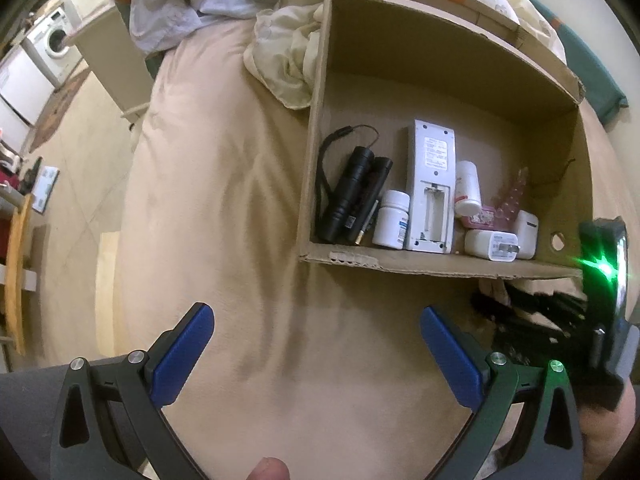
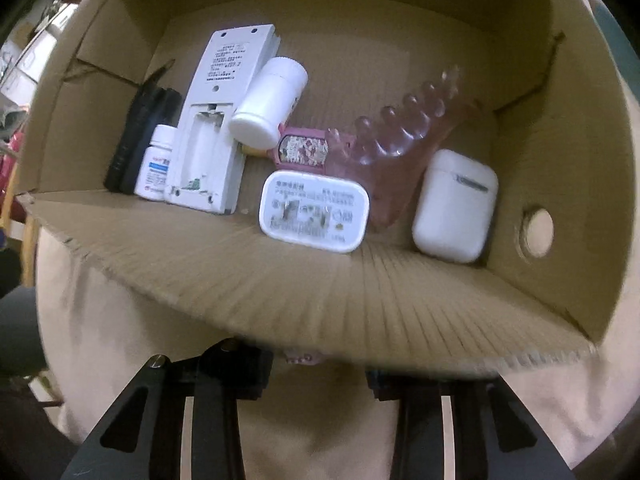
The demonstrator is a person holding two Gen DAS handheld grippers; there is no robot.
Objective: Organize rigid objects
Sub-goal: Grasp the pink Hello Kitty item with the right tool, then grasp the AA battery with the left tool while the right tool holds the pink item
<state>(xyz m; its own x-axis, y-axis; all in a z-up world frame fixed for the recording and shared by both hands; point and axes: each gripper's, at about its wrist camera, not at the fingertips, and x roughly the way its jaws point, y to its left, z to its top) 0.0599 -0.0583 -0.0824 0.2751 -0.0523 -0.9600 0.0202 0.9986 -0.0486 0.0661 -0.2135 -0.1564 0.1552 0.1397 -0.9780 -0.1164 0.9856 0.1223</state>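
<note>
A cardboard box (image 1: 440, 264) lies on a beige bed. In it lie black flashlights (image 1: 352, 196), a small white pill bottle (image 1: 392, 220), a white remote (image 1: 430, 184) with its battery bay bare, a taller white bottle (image 1: 468, 188), a white charger (image 1: 492, 245), a pink item (image 1: 482, 218) and a white earbud case (image 1: 526, 234). My left gripper (image 1: 316, 348) is open and empty above the bed, short of the box. In the right wrist view the same things show: the remote (image 2: 216, 128), charger (image 2: 314, 212), earbud case (image 2: 454, 206), a pink comb-like piece (image 2: 400, 148). My right gripper (image 2: 320, 364) has its fingertips hidden under the box's front wall (image 2: 320, 292).
Crumpled pale bedding (image 1: 288, 52) lies at the box's far left. The bed edge runs down the left, with floor, a washing machine (image 1: 52, 40) and a wooden chair (image 1: 16, 280) beyond. The right gripper's body (image 1: 600, 312), with a green light, sits by the box's front right corner.
</note>
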